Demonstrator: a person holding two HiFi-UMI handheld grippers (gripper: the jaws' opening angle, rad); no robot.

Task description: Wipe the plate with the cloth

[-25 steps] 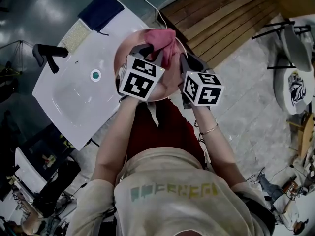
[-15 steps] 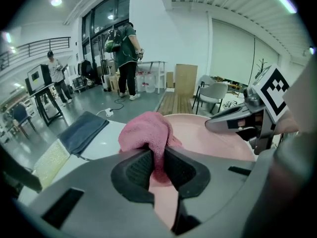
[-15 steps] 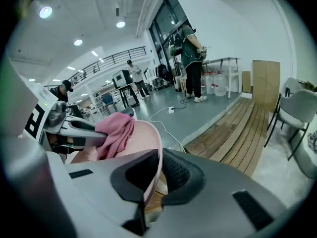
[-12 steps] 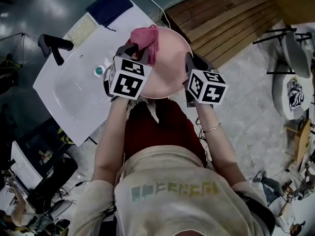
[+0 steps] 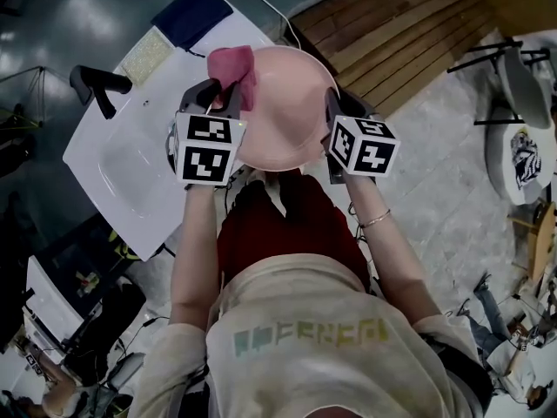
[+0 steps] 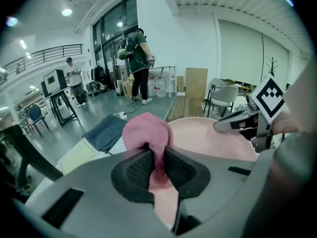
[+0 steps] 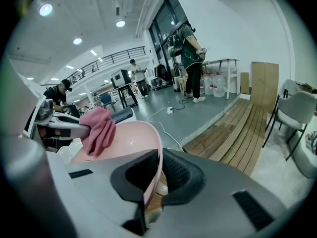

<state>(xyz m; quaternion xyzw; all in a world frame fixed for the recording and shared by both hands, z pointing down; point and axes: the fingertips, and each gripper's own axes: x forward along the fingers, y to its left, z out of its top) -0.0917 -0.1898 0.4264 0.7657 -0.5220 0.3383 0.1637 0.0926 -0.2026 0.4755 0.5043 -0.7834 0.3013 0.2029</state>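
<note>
Plate point(image 5: 291, 103), pink and round, held in the air above the near corner of a white sink unit point(image 5: 122, 177), in front of the person's chest. The right gripper point(image 7: 159, 175) is closed on the plate's right rim: in the right gripper view the thin pink edge runs between its two dark pads, which press on it from either side. The left gripper point(image 6: 157, 165) is clamped on a pink cloth point(image 6: 146, 133); in the left gripper view the cloth is pinched between the pads and bulges out above them in a rounded wad. In the head view that wad sits at the plate's far left rim, touching it, with the left gripper just beside the plate on that side. Each gripper carries a cube point(image 5: 205, 149) of black-and-white square markers, patterns only. A black tap point(image 5: 97, 85) stands at the left edge of the sink unit; a dark blue towel point(image 5: 193, 12) and a pale yellow pad point(image 5: 146, 55) lie side by side at its far end. The person's light shirt bears a row of yellow-green lettering point(image 5: 309, 336) across the front, too blurred to read.
</note>
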